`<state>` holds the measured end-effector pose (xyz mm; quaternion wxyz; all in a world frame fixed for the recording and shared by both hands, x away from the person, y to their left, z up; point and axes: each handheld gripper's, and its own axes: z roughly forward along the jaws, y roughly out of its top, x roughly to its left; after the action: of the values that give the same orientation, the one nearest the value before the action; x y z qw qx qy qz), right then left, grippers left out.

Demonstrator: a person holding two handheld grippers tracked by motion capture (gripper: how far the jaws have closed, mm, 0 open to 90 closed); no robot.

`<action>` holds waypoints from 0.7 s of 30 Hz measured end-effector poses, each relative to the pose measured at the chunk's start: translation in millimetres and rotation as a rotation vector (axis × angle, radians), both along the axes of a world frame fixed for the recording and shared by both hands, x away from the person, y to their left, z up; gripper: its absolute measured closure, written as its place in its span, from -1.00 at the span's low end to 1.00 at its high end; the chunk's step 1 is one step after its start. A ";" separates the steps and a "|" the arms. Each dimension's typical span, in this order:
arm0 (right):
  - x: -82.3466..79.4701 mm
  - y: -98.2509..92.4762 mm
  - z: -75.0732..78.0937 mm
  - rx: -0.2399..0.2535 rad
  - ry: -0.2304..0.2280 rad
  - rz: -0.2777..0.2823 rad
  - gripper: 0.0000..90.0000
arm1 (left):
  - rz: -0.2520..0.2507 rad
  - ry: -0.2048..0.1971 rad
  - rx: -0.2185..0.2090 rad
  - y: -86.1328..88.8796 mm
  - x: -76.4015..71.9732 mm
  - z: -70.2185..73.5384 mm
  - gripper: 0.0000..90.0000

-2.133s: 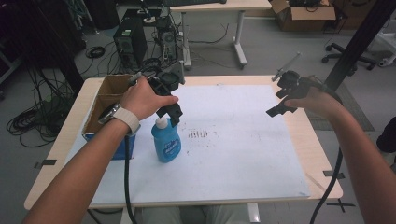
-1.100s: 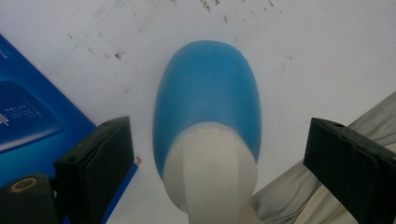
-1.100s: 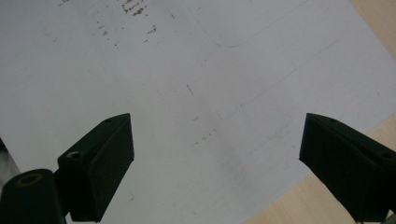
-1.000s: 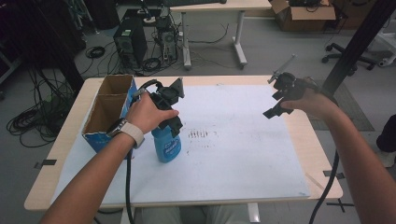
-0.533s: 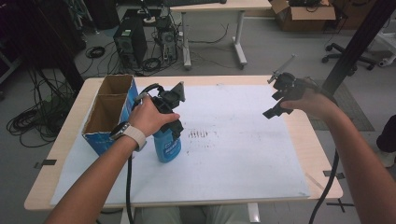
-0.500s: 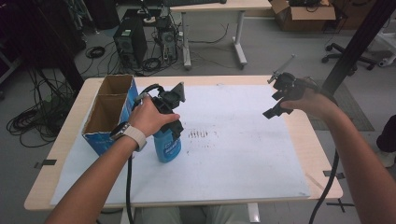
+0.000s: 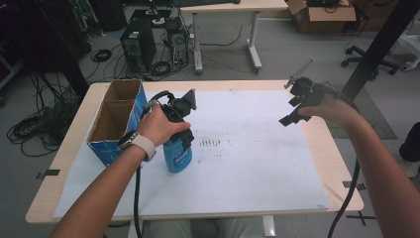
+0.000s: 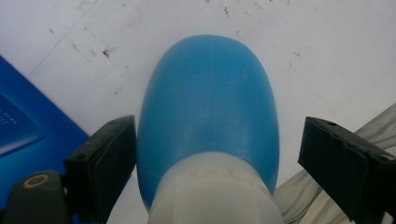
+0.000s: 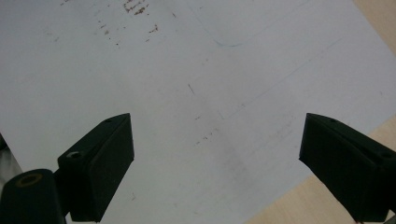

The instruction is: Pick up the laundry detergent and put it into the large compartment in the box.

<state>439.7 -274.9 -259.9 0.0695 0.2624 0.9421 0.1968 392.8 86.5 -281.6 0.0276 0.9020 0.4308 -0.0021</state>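
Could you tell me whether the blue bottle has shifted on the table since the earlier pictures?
No. The blue bottle stands where it did, just right of the cardboard box, beside the dark smudges on the white sheet.

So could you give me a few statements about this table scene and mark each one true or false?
1. The blue bottle stands upright on the white sheet. True.
2. The left gripper is clamped tight on the bottle. False: its jaws have been closing, but a gap remains on one side.
3. The right gripper holds a cloth. False: it is open with nothing between its jaws.
4. A cardboard box stands beside the bottle. True.
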 end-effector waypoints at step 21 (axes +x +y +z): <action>0.0 0.6 -0.8 -0.001 0.004 -0.002 -0.76 | 0.019 -0.006 0.004 1.9 0.3 -2.8 -0.30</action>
<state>439.7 -274.3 -260.8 0.0681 0.2639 0.9420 0.1957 393.1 88.3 -284.4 0.0272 0.8980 0.4393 0.0015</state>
